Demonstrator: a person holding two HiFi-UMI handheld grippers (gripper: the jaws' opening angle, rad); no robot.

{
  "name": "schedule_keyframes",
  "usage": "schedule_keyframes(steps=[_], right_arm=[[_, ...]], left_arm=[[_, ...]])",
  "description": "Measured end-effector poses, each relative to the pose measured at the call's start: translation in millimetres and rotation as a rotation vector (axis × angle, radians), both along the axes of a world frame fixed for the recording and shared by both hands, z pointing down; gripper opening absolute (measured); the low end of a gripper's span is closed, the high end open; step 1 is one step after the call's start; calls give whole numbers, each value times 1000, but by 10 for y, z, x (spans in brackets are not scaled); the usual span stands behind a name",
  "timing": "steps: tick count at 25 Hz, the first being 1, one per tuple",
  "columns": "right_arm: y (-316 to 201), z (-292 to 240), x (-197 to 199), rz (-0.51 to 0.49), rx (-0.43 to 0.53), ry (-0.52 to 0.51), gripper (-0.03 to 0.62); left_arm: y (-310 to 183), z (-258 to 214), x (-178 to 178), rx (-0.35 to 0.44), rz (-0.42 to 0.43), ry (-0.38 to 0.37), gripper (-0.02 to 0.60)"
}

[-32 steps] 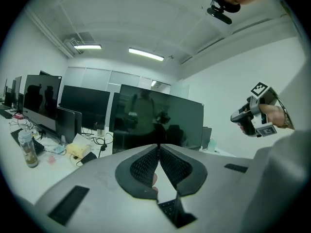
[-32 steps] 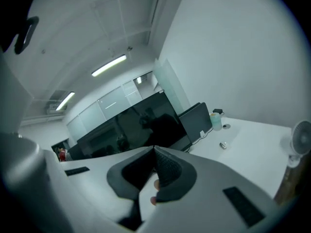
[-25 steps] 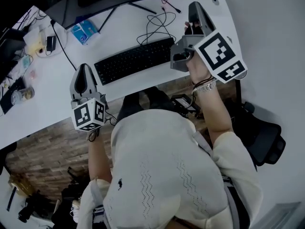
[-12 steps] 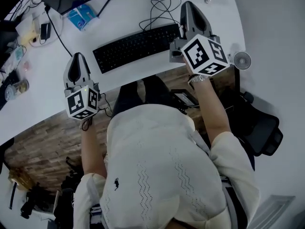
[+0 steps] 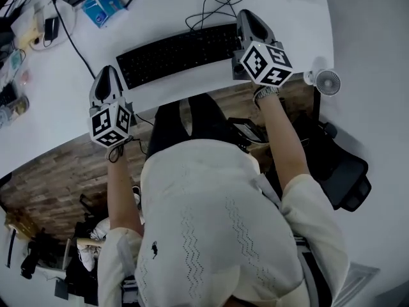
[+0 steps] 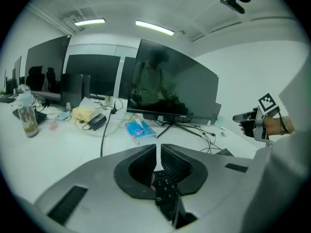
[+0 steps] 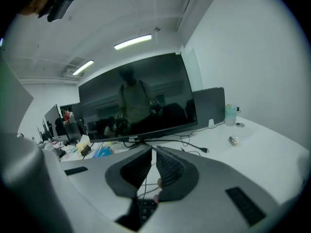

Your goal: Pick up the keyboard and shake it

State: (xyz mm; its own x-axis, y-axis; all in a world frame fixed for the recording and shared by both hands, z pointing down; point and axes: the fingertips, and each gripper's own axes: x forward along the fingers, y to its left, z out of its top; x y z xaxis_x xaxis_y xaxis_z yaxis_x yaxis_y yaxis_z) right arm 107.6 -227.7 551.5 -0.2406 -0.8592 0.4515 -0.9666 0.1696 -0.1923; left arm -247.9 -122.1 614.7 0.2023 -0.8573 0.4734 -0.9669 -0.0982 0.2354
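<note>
**Both grippers now at the keyboard's ends, lift not yet begun**

Since a second ago you have brought both tools in toward the keyboard [image 5: 176, 53]. The left gripper [image 5: 107, 75], which stood well off its left end, now sits just beside that end. The right gripper [image 5: 248, 16] has settled over its right end.

The keyboard lies flat on the white table [image 5: 57, 107], so nothing of the task itself is done. The grasp, the lift and the shake all remain.

In the left gripper view your fingers [image 6: 143, 164] are drawn nearly together, with only a thin slit at the tips. They clamp nothing, and a strip of black keys shows below through the hollow. The right gripper view reads the same: a narrow slit, with keys and a thin cable beneath. You will probably need to spread both pairs before they can take the board's edges.

The keyboard is a long, slim, rigid black slab with low matte keys. The fingers are dark and ribbed on their inner faces, and the table is smooth and pale. Loose black cables [image 5: 214, 5] loop just behind the keyboard's right half. A blue packet [image 5: 99, 8] lies behind its left end.
</note>
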Motion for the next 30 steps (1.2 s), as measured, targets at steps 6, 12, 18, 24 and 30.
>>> schedule_keyframes(steps=[6, 12, 18, 24, 30], right_arm=[[94, 552, 244, -7, -115, 2, 84], [157, 946, 397, -58, -176, -31, 185], [199, 1404, 606, -58, -255, -39, 273], [237, 1696, 642, -46, -314, -39, 278], [239, 1790, 653, -52, -338, -65, 275]], left_arm=[[63, 370, 75, -78, -21, 8, 147], [131, 666, 152, -139, -26, 26, 227], [102, 921, 191, -187, -68, 101, 264], [66, 1130, 200, -234, -89, 140, 276], [63, 1242, 237, -267, -83, 147, 281]])
